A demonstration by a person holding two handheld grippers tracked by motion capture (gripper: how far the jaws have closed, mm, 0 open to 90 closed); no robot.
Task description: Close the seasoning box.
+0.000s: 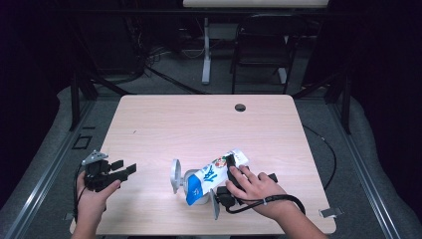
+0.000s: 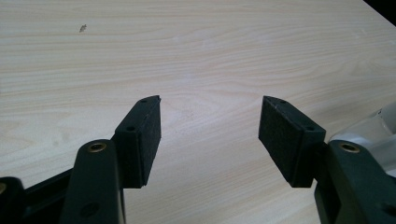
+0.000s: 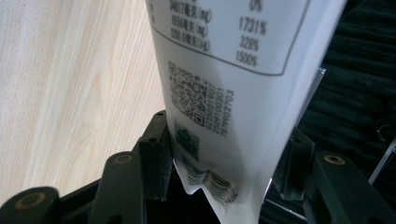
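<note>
Pouch (image 3: 233, 93) top cut off by frame edge; small print beside its barcode blurred.

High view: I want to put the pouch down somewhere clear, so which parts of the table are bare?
The table is bare across its far half, from the cable hole to both far corners, and in the strip between the left gripper and the metal container. The near right is crowded: pouch, container and right gripper bunch together.
</note>
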